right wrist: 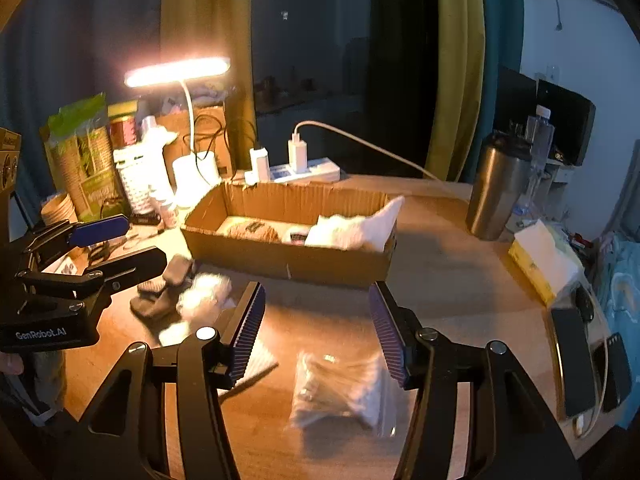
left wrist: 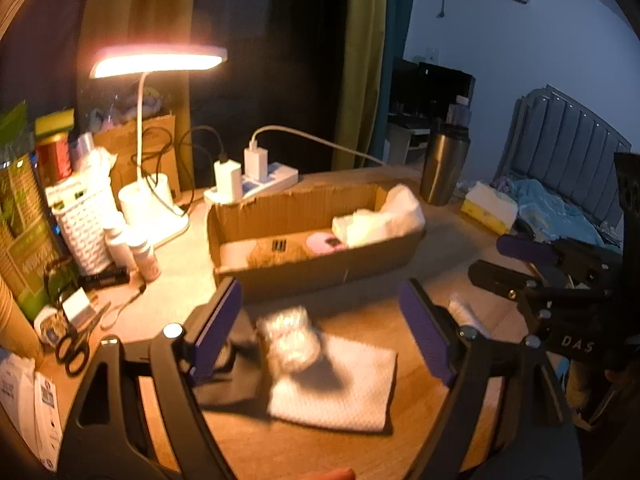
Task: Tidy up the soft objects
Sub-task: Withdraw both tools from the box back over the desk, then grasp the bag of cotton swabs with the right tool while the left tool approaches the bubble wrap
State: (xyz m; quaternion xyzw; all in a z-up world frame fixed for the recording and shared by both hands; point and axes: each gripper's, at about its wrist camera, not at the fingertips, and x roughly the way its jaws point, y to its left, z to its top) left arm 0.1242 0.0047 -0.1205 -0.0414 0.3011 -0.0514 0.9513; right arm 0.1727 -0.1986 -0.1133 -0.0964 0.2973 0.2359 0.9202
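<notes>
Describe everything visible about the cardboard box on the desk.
The cardboard box is a shallow, open-topped brown corrugated tray with ragged cut walls, sitting flat on the wooden desk in front of the power strip. Inside lie a brown fuzzy item, a pink round item and white folded cloth leaning over its right end.

Only two texts can be read: the white letters "DAS" stand on the black body of the right gripper [left wrist: 576, 345], seen at the right edge of the left wrist view, and the white word "GenRobot.AI" stands on the black body of the left gripper [right wrist: 40, 334], seen at the left edge of the right wrist view. The green package [right wrist: 82, 160] at the far left of the table and the white papers [left wrist: 28, 400] at the near left carry print, but it is too blurred to read
</notes>
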